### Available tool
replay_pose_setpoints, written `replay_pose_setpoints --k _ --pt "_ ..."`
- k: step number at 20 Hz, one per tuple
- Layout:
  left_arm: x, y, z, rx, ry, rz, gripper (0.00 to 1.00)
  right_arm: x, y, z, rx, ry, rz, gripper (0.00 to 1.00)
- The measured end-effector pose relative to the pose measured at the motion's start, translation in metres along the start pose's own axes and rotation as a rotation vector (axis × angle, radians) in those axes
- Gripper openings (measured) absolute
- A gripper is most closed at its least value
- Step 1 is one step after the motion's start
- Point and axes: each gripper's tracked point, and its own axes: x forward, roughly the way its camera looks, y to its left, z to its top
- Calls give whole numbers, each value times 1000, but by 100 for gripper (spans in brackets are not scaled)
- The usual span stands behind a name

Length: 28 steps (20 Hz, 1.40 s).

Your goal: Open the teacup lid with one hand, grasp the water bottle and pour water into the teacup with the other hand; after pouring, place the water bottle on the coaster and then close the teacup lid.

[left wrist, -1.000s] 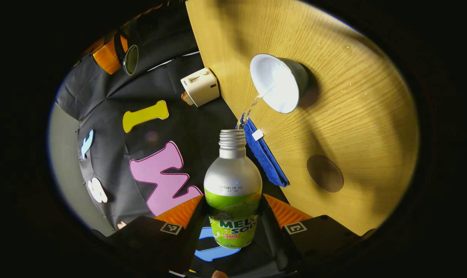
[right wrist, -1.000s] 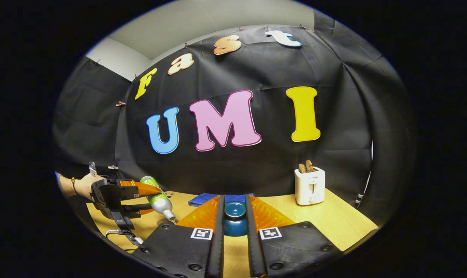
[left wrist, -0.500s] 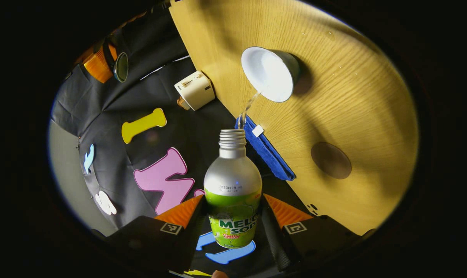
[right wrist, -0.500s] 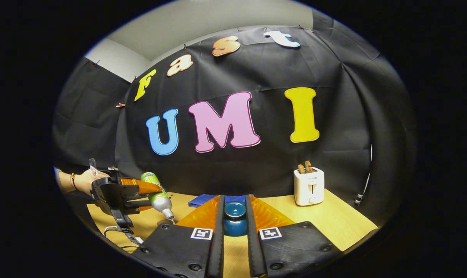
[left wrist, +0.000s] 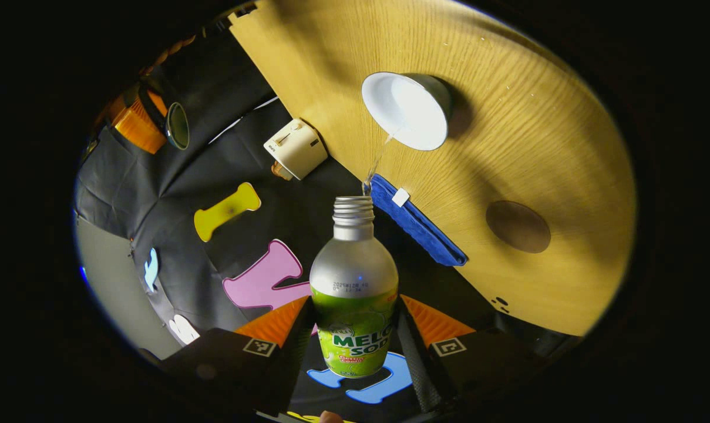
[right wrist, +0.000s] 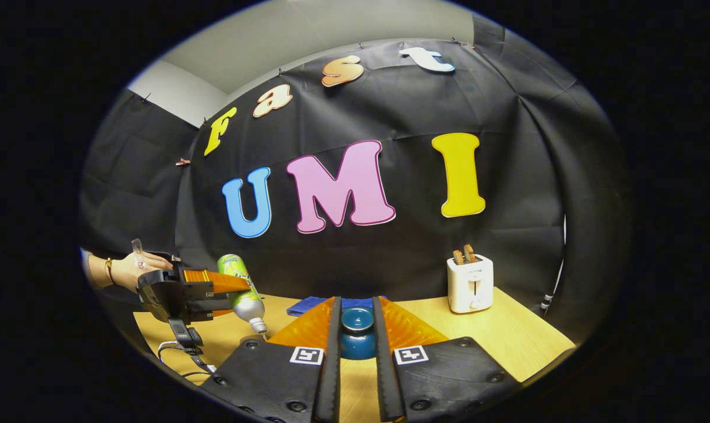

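So the water bottle (left wrist: pixel 354 296) is tipping mouth-down over the wooden table (left wrist: pixel 542 147), pinched between both fingers of the left gripper (left wrist: pixel 355 346), and a thin stream of water (left wrist: pixel 378 161) is running from its neck into the open teacup (left wrist: pixel 406 117). The cup is showing its white inside and sitting out on the table, well clear of the round brown coaster (left wrist: pixel 518 226), which is lying bare nearer the table's edge. A folded blue cloth (left wrist: pixel 416 223) is lying along the far edge by the booth wall, and a white toaster (left wrist: pixel 295 148) is standing further along that edge.

Over in the right gripper view things are looking level instead of sideways. The right gripper (right wrist: pixel 355 352) is clamping the dark blue teacup lid (right wrist: pixel 356 333) between its two fingers, holding it up off the table. Off to the left, a hand (right wrist: pixel 133 271) is holding the left gripper (right wrist: pixel 214 294) with the bottle (right wrist: pixel 241 294) angling steeply down, which the left gripper view can't give you from the side. That view is catching the right gripper (left wrist: pixel 140 117) and lid (left wrist: pixel 177 125) small and far away. The toaster (right wrist: pixel 470 283) is standing on the right with toast poking out the top, and the blue cloth (right wrist: pixel 308 304) is peeking out behind the fingers.
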Motion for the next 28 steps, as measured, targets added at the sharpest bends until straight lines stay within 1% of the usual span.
replay_pose_setpoints --k 5,7,12,14,17,18,19,21,25,28 --pt "0 12 5 29 -23 18 81 -1 -1 1 1 -4 3 29" --pt "-1 11 5 37 -30 24 81 -1 -1 1 4 0 3 29" --pt "-1 15 7 48 -36 19 81 -1 -2 1 4 -4 2 29" --pt "-1 15 8 36 -39 24 81 -1 -2 1 5 -2 0 29" --pt "-2 10 12 -29 -42 22 81 -1 -3 0 4 1 -1 29" --pt "-3 7 14 -73 -49 13 81 -1 -2 0 4 2 2 29" --pt "-2 1 19 -139 -55 -8 81 -1 -1 1 7 2 7 29" --pt "-2 -14 30 -326 -67 -49 81 -1 -2 0 9 0 6 29" --pt "-8 -30 47 -795 -86 -119 81 0 -6 -2 7 5 -3 29" --pt "-12 -33 69 -1183 -138 -164 80 1 -6 -2 3 7 -6 29"
